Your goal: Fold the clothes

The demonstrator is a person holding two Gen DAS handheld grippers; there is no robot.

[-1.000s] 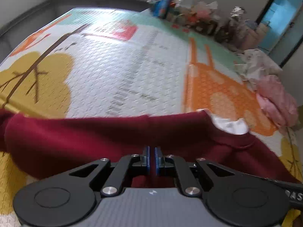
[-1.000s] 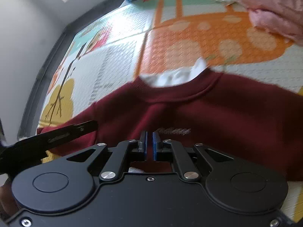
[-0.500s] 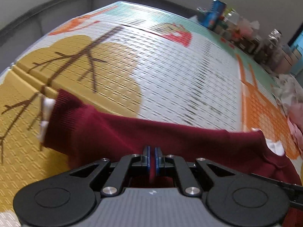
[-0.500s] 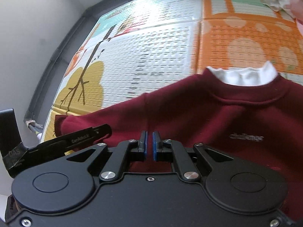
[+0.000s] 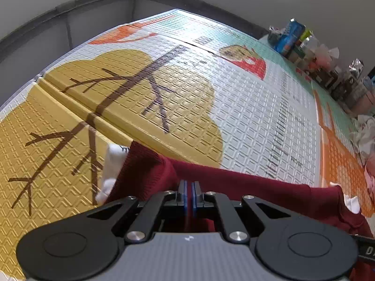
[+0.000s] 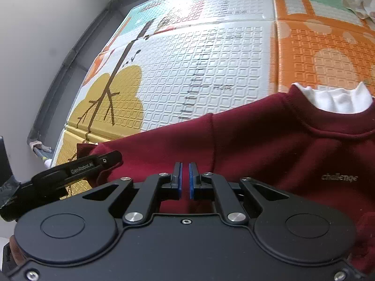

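A maroon sweater (image 6: 269, 145) with a white collar (image 6: 337, 100) lies spread on a patterned floor mat (image 5: 246, 107). No containers are clear among the blurred clutter (image 5: 316, 53) at the mat's edge. The left hand-held gripper (image 5: 189, 194) and right hand-held gripper (image 6: 185, 180) both tilt downward, each clenched on sweater fabric.

sweater (image 6: 269, 145) on mat (image 6: 211, 53), clutter (image 5: 328, 70) behind

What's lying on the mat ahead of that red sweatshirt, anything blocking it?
Nothing visible does. The play mat beyond the maroon sweatshirt is bare; the pile of clothes and the clutter sit off at its far edge. Both jaws already pinch the fabric.
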